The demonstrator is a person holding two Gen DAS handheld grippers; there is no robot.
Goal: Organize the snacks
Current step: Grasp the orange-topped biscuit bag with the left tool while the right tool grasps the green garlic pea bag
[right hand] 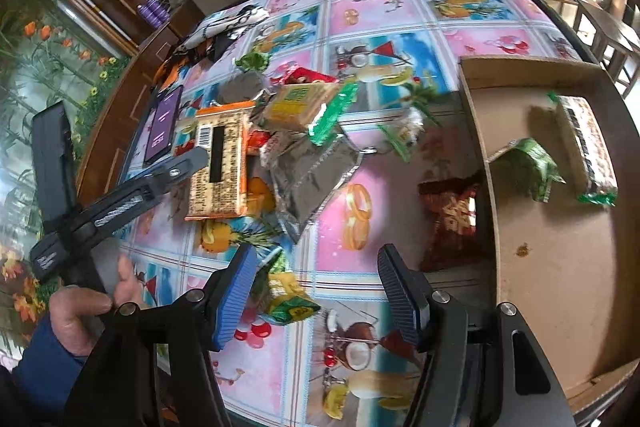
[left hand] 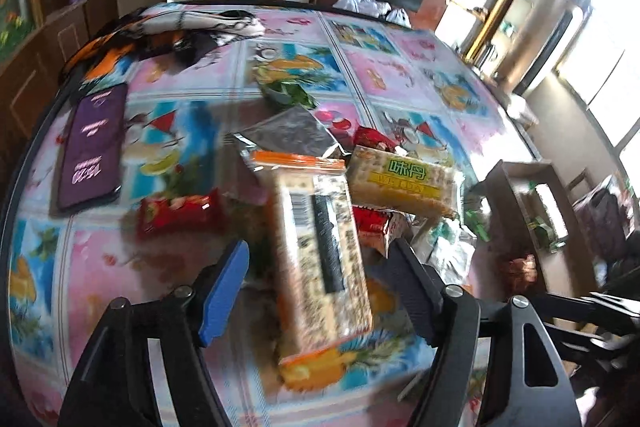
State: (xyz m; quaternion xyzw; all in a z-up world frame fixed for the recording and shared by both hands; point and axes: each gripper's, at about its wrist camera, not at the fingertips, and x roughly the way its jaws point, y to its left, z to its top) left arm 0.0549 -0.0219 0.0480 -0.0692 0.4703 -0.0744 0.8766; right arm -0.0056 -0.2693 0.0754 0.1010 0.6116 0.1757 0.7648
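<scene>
Orange-edged cracker packet (left hand: 320, 255) blurs between wide-apart left tongs (left hand: 316, 287); right tongs (right hand: 320, 291) gape, half-hiding a yellow snack (right hand: 290, 301).

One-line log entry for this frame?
left gripper: open, over orange cracker pack | right gripper: open, over yellow snack | box: two snacks inside

Between my left fingers (left hand: 226, 291) I see a beige cracker pack (left hand: 320, 259) with orange ends and a black stripe. Beyond it lies a yellow pack (left hand: 404, 183) with green lettering, and left of them a red wrapper (left hand: 178, 213). The surface (left hand: 400, 67) is checked in pink and blue fruit-drink squares. One finger pad is blue, the other black. By my right fingers (right hand: 236, 295) sits a yellow-green packet (right hand: 290, 301); to the right, a brown cardboard box (right hand: 560, 247).
</scene>
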